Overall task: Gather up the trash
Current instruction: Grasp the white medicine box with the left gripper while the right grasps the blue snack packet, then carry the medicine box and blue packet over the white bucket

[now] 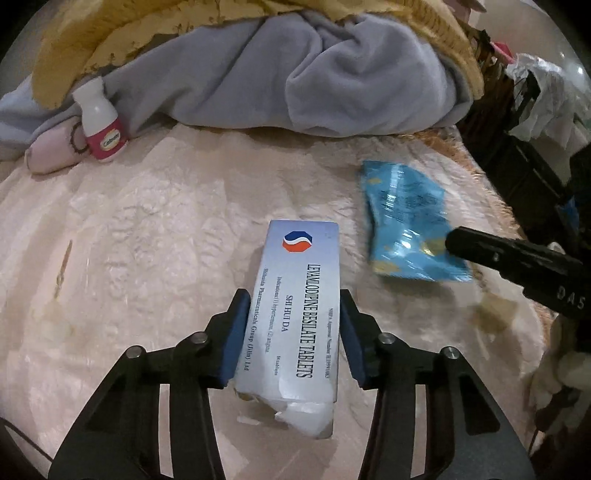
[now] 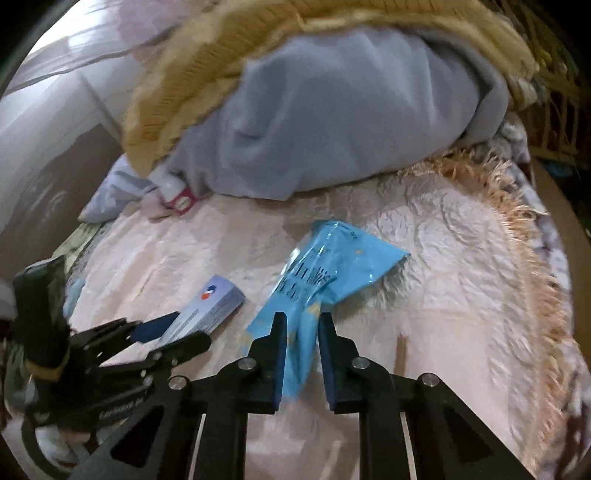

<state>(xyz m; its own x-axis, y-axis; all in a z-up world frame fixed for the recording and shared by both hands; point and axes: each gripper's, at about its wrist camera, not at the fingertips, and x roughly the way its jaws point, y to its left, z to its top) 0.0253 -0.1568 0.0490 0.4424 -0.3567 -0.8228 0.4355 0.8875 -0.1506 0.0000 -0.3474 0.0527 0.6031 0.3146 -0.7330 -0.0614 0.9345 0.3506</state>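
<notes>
- Left wrist view: left gripper (image 1: 293,334) straddling the white rectangular cardboard tablet box (image 1: 295,306), blue pads against both long sides near its torn-open end; closed on the box, by the look of it.
- Box lying flat near the middle of the pale pink embossed bedspread (image 1: 147,240), printed face up.
- Crumpled light-blue plastic snack wrapper (image 1: 406,221) just beside the box toward the bedspread's right edge, with a black finger of the right gripper (image 1: 480,251) reaching onto its near end.
- White plastic bottle with a pink label (image 1: 101,122) standing at the far left of the bedspread, against the heaped grey fleece blanket (image 1: 295,77) and mustard knitted throw (image 1: 122,33); untouched, and unclear whether trash at all.
- Right wrist view: right gripper (image 2: 301,354) pinched shut on the near end of the wrapper (image 2: 325,266), the film bunched between the blue pads; rest of the wrapper on the bedspread (image 2: 443,295), well inside its fringed right edge.
- Left gripper (image 2: 177,328) seen at lower left clasping the box (image 2: 214,302).
- No bin or bag identifiable in either view.
- Progress, judged: early — two pieces gripped, neither lifted clear nor disposed of; lifting, carrying and dropping both left to do.
</notes>
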